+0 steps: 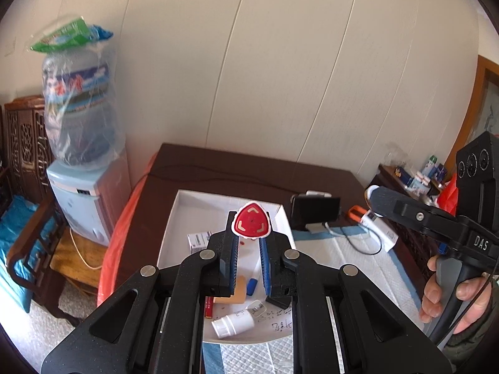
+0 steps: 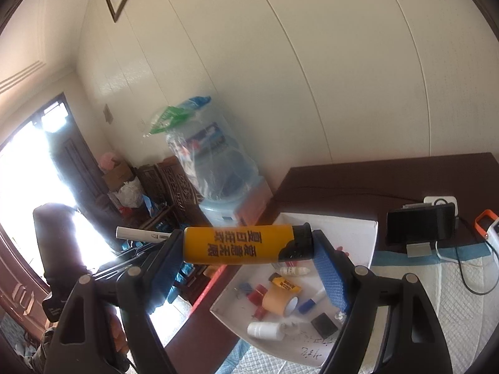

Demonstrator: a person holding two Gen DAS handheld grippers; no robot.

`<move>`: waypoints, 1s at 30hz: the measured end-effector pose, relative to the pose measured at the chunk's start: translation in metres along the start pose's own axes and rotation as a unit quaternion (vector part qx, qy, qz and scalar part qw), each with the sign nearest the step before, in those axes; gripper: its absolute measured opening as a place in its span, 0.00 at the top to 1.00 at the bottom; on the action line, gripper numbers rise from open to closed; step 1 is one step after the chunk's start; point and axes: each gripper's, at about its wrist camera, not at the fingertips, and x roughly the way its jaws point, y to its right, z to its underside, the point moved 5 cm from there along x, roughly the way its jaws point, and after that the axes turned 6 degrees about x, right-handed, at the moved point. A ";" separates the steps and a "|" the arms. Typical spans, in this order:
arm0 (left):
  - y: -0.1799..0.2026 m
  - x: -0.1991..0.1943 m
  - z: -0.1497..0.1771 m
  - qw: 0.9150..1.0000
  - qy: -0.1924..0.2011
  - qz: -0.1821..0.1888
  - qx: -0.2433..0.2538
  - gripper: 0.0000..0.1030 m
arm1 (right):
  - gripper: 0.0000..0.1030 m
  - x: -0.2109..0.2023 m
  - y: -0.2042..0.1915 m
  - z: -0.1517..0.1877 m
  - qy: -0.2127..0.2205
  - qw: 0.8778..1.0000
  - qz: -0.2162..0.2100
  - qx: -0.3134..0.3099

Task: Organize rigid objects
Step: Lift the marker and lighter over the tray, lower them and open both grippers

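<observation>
Both hands are carrying a load above the white tray [image 1: 174, 218], which is sitting on the dark table [image 1: 218, 168] with its near edge over the quilted mat [image 1: 358, 268]. The left gripper [image 1: 251, 233] is pinching a red triangular piece with a white rim [image 1: 252, 223] right at its fingertips, pads nearly together, the piece facing the camera and standing up past the tips. The right gripper [image 2: 246, 244] is clamping a yellow lighter [image 2: 240, 244] end to end, so its long axis is running straight across the gap between the two blue pads [image 2: 330, 277] and the jaws are standing wide around it; a white pen-like stick [image 2: 137, 234] is poking out behind the left finger, and I cannot tell whether it is held or just behind. In the right wrist view the tray is lying below and ahead of the lighter, already holding a tape roll [image 2: 279, 300], a white pill bottle [image 2: 265, 330], a small black block [image 2: 324, 322] and red and blue bits. In the left wrist view the tray is lying directly under and ahead of the fingers, so my read is the left load is the better lined up of the two. The relation that matters: the lighter is lying crosswise and level over the tray's left half, so opening the jaws should be dropping it flat, likely onto the clutter unless shifted toward the bare far corner
</observation>
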 end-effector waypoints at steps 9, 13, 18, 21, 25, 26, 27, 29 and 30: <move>-0.014 0.072 0.025 0.997 -0.072 0.003 -0.008 0.89 | 0.22 0.064 0.052 0.019 -0.052 0.996 0.071 0.009; -0.016 0.099 0.039 0.995 -0.100 0.011 -0.012 0.89 | 0.22 0.085 0.072 0.032 -0.077 0.993 0.092 0.019; -0.012 0.127 0.055 0.991 -0.131 0.016 -0.010 0.89 | 0.22 0.103 0.088 0.047 -0.104 0.988 0.110 0.027; -0.011 0.138 0.060 0.989 -0.148 0.014 -0.007 0.89 | 0.22 0.110 0.092 0.055 -0.118 0.986 0.119 0.025; -0.014 0.144 0.063 0.987 -0.159 -0.009 0.000 0.82 | 0.22 0.118 0.095 0.065 -0.135 0.983 0.125 0.025; -0.015 0.144 0.063 0.987 -0.158 -0.018 0.001 0.75 | 0.21 0.119 0.096 0.066 -0.137 0.982 0.126 0.025; -0.017 0.143 0.062 0.987 -0.155 -0.028 0.000 0.48 | 0.18 0.118 0.096 0.067 -0.136 0.982 0.129 0.026; -0.027 0.138 0.061 0.987 -0.146 -0.063 -0.009 0.20 | 0.11 0.113 0.097 0.066 -0.125 0.983 0.132 0.028; -0.033 0.134 0.060 0.987 -0.143 -0.067 -0.022 0.07 | 0.05 0.109 0.098 0.064 -0.118 0.984 0.132 0.030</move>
